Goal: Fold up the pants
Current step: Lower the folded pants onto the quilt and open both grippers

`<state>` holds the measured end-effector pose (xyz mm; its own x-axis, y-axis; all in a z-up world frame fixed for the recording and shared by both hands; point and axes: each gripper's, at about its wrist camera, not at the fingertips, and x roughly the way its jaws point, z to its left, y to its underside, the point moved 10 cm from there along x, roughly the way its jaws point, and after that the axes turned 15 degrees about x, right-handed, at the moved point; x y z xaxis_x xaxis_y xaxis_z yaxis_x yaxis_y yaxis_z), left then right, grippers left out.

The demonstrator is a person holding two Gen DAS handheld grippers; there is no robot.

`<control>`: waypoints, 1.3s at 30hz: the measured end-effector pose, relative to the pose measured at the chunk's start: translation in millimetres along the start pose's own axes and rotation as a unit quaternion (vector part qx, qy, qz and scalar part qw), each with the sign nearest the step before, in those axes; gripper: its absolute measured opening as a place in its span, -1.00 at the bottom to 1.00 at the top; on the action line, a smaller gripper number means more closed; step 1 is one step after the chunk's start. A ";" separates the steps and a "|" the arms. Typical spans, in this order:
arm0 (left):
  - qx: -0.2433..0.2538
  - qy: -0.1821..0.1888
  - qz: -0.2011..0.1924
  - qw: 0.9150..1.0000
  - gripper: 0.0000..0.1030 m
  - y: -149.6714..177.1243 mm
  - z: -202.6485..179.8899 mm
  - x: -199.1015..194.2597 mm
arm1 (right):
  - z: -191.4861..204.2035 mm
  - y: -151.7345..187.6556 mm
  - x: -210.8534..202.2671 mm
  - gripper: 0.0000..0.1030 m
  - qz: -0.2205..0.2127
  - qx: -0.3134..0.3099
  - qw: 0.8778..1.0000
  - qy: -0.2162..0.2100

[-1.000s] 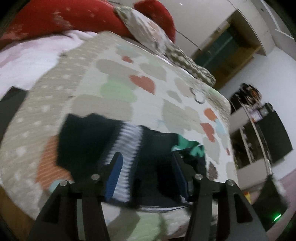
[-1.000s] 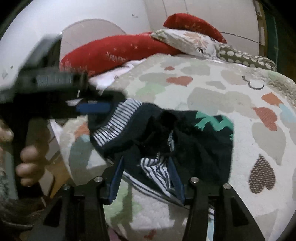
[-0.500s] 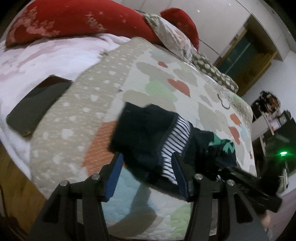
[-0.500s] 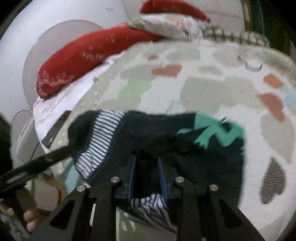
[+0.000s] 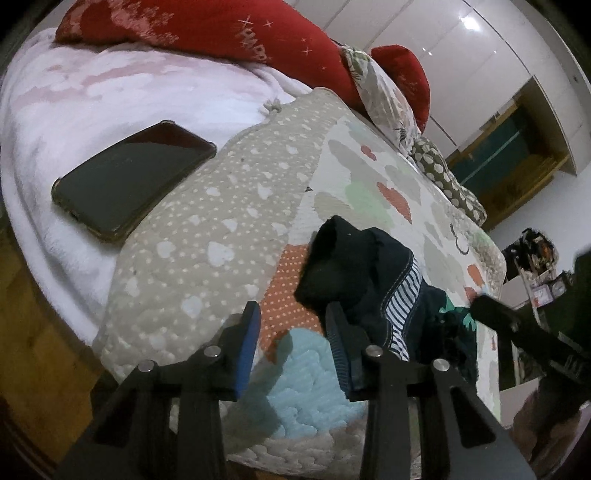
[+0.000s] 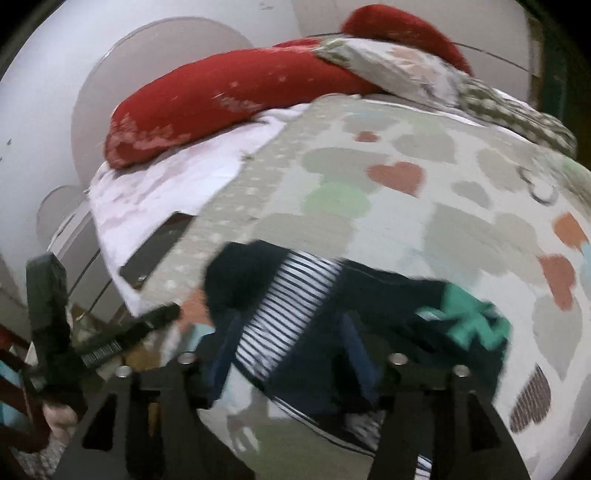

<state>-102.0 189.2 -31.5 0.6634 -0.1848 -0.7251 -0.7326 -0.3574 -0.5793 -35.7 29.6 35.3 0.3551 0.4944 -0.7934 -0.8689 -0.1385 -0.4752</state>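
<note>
The pants lie bunched on the bed, just ahead of both grippers. The left gripper and right gripper are open, holding nothing. Grab one edge each, then pull flat.

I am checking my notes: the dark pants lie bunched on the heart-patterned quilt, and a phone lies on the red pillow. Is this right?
Not quite. The phone lies on the white blanket, beside the quilt, not on the red pillow; the left wrist view shows it. The pants are bunched on the quilt.
</note>
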 end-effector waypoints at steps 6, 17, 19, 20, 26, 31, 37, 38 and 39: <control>-0.017 0.022 0.000 1.000 -0.28 7.1 0.9 2.7 | 38.7 -11.8 68.8 0.41 0.092 -0.020 0.995 0.031; -0.028 0.082 -0.011 0.996 0.31 14.5 -24.9 19.2 | 37.6 3.2 156.7 0.53 0.230 -0.042 0.960 0.154; -0.025 0.083 -0.012 0.996 0.31 13.5 -29.5 21.5 | 36.5 2.9 154.1 0.24 0.228 -0.053 0.959 0.162; -0.021 0.085 -0.013 0.996 0.26 12.5 -33.3 22.3 | 34.1 1.9 151.4 0.03 0.222 -0.057 0.958 0.170; -0.016 0.110 0.031 0.993 -0.97 18.4 -55.7 43.4 | 29.9 -1.7 129.2 -0.52 0.190 -0.066 0.967 0.156; 0.001 0.112 0.012 0.994 -0.97 8.4 -73.5 24.9 | 26.1 -3.8 96.5 -0.54 0.150 -0.049 0.980 0.117; 0.047 0.123 0.008 0.991 -0.98 0.3 -116.8 9.3 | 15.9 -24.6 50.7 -0.54 0.097 0.006 0.994 0.051; 0.063 0.124 0.010 0.990 -0.97 0.2 -129.0 7.8 | 10.4 -27.9 42.5 -0.54 0.088 0.019 0.995 0.041; 0.072 0.125 0.012 0.990 -0.97 -3.4 -136.2 10.8 | 4.7 -31.0 34.4 -0.54 0.080 0.033 0.996 0.027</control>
<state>-71.7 63.7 13.3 0.6493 -0.4179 -0.6354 -0.7508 -0.2193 -0.6230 1.8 54.9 24.5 0.2271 0.4231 -0.8771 -0.9359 -0.1541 -0.3166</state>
